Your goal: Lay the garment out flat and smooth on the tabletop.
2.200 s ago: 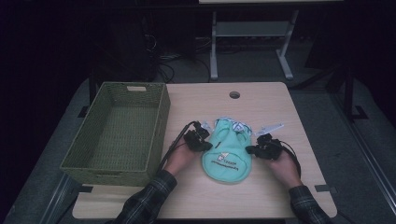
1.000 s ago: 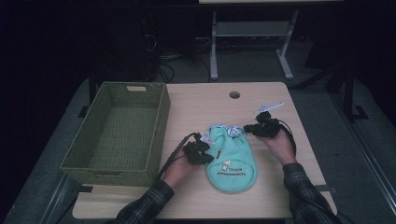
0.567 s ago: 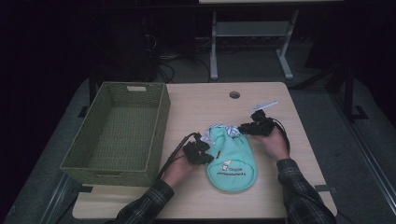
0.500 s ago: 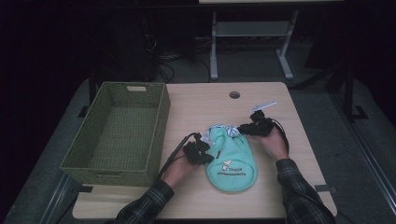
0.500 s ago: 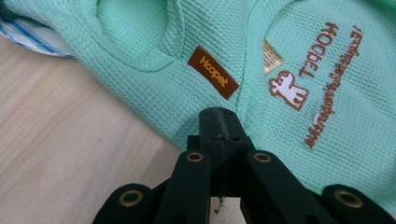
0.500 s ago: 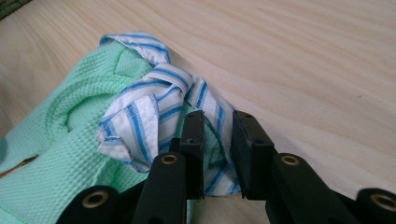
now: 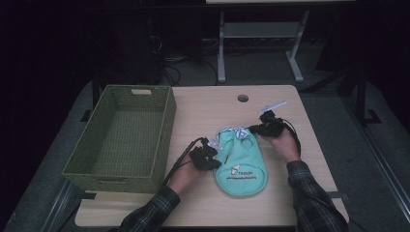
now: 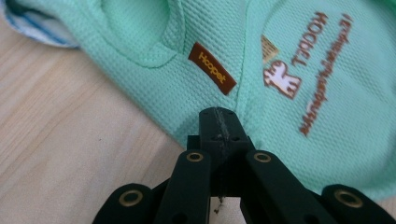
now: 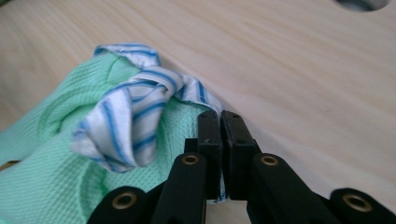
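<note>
You are handling a small mint-green pet shirt (image 7: 240, 162) that lies flat on the wooden table (image 7: 208, 111), just right of the green woven basket (image 7: 121, 135) and between your two hands. It is a soft waffle-knit garment, light and limp, so it will likely sag and fold wherever you lift it and will not hold a shape. It should not be slippery; the textured weave gives the pads something to bite. Nothing about it looks fragile, though the thin blue-and-white striped collar (image 9: 135, 116) may bunch or twist if pulled hard.

Your left gripper (image 8: 218, 126) has its jaws pressed together on the shirt's side edge, close to the sleeve hem. Your right gripper (image 9: 219, 135) has just been closing, and its jaws now stand together with a sliver of the striped trim pinched between them at the neck end of the shirt.

The best holds are the seamed edges: the hem, the sleeve openings and the collar band, where the cloth is doubled and will not slide out. Taking two edges well apart should keep the shirt spread.

As for writing, a small brown woven tag (image 8: 212, 68) reads "Hoopet" in orange thread. On the back, an orange-brown print (image 8: 308, 60) beside a little animal figure seems to read "HOOPET"; the smaller line under it is too blurred to read.
</note>
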